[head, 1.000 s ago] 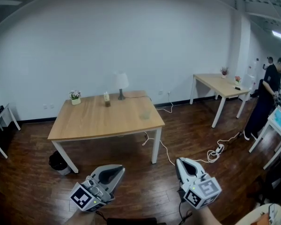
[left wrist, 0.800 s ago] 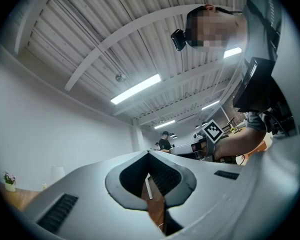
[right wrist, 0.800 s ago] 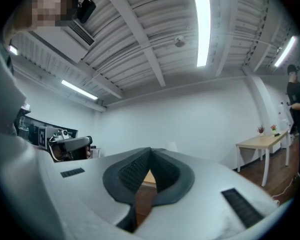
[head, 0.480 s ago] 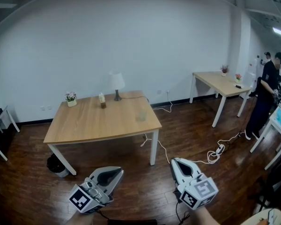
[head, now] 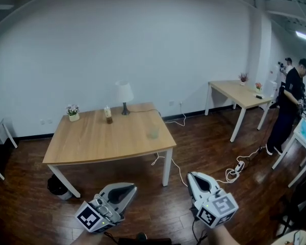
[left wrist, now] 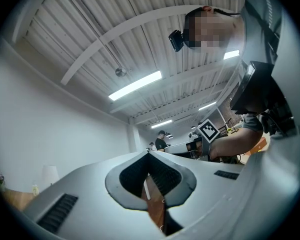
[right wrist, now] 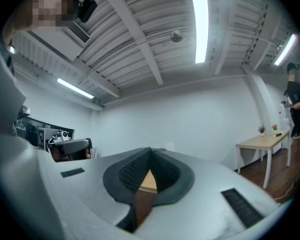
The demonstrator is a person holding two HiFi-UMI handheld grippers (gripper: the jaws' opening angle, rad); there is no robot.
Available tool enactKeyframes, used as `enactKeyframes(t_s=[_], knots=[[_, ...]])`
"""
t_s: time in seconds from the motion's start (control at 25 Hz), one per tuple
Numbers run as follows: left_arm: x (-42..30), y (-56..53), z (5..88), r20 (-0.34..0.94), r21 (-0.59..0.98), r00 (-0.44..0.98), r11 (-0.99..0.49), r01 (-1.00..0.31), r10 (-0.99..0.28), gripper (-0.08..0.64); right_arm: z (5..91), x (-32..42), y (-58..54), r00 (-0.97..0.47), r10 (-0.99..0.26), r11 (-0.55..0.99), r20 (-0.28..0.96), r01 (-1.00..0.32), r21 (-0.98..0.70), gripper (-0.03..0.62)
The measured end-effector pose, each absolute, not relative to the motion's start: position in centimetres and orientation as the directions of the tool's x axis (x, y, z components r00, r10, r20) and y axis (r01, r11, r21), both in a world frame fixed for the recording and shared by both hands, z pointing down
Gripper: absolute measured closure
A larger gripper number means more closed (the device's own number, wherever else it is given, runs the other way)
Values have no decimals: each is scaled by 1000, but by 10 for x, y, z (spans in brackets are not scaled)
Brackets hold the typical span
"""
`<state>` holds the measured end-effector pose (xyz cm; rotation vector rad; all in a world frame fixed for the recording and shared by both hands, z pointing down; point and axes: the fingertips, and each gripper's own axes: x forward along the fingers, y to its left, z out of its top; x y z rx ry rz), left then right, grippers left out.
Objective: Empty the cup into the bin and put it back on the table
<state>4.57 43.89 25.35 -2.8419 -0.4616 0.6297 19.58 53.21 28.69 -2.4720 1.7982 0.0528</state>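
Wood table [head: 92, 142] is seen ahead with the cup [head: 153, 131] parked on it; left gripper [head: 129, 189] and right gripper [head: 193, 177] are both clamped shut, empty.

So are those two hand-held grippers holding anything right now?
Nothing is held. The left hand-held gripper and the right hand-held gripper are both shut and empty; the cup stands untouched on the table.

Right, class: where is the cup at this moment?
In the head view, the cup stands on the wooden table near its right edge, nearer the camera than the lamp and to its right.
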Motion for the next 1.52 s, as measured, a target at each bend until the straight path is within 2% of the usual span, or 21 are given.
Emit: enactKeyframes(t_s=[0.68, 1.12, 1.28, 1.52], knots=[[113, 308, 247, -394, -226, 846, -930, 291, 360, 557, 285, 269, 419, 374, -927, -373, -37, -927, -39, 589], [145, 239, 257, -408, -137, 848, -941, 309, 338, 557, 293, 297, 346, 380, -925, -380, 0, -924, -38, 589], [165, 212, 261, -439, -120, 851, -957, 264, 290, 557, 294, 316, 328, 373, -928, -372, -2, -927, -43, 589], [207, 186, 269, -391, -79, 879, -961, 264, 273, 557, 306, 362, 298, 353, -936, -352, 7, -934, -66, 589]])
